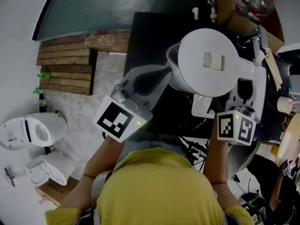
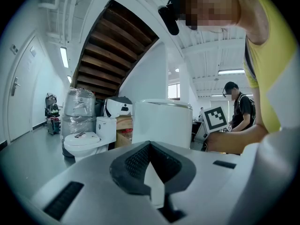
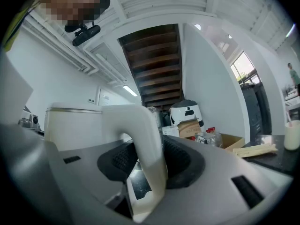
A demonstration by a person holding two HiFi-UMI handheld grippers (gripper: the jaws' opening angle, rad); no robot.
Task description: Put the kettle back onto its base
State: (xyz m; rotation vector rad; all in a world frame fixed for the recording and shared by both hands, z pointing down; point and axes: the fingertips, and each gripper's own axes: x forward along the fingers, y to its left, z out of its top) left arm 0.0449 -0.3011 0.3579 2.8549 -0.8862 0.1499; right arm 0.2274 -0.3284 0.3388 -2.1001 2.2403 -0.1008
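Head view: looking down on a white kettle (image 1: 208, 62) held up over the dark surface (image 1: 150, 32), lid on, spout turned toward the left gripper (image 1: 164, 76). Right gripper view: right gripper (image 3: 149, 146) with jaws clamped on the kettle's handle (image 3: 143, 125), one pad pressing on each side. Left gripper view: jaws together at the tips, holding nothing, pointed at the kettle's body just ahead. Beyond, a toilet (image 2: 89, 142) on the floor beneath a wooden stair (image 2: 112, 55).

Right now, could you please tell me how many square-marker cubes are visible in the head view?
2: one cube sits at the lower left of the kettle, and a second cube at its lower right. None seems hidden.
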